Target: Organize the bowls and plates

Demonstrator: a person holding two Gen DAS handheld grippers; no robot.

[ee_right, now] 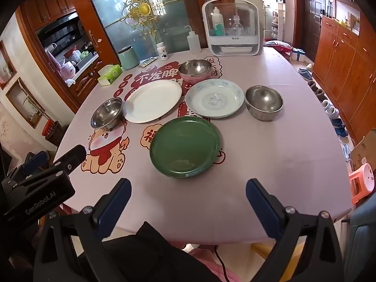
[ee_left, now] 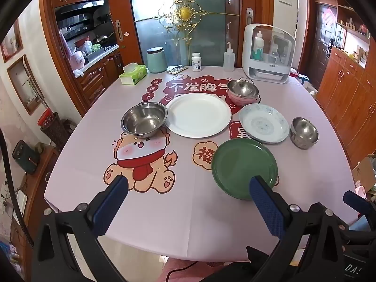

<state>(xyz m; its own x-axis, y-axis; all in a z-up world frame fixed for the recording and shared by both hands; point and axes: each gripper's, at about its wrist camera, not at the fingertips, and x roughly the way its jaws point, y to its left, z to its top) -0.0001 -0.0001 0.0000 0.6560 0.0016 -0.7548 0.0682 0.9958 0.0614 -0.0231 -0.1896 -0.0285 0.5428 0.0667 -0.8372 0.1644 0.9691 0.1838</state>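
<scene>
Green plate [ee_right: 185,146] just ahead of right tool [ee_right: 188,195]; both tools spread, left tool [ee_left: 188,190] beside plate.

Bare pink tablecloth [ee_right: 270,159] open along the near edge and right side, free for passage. Round green plate [ee_right: 185,146] nearest, blocking the centre. Behind it, crowded close: large white plate [ee_right: 152,101], pale blue patterned plate [ee_right: 215,98], steel bowl [ee_right: 263,102] at right, steel bowl [ee_right: 107,113] at left.
</scene>
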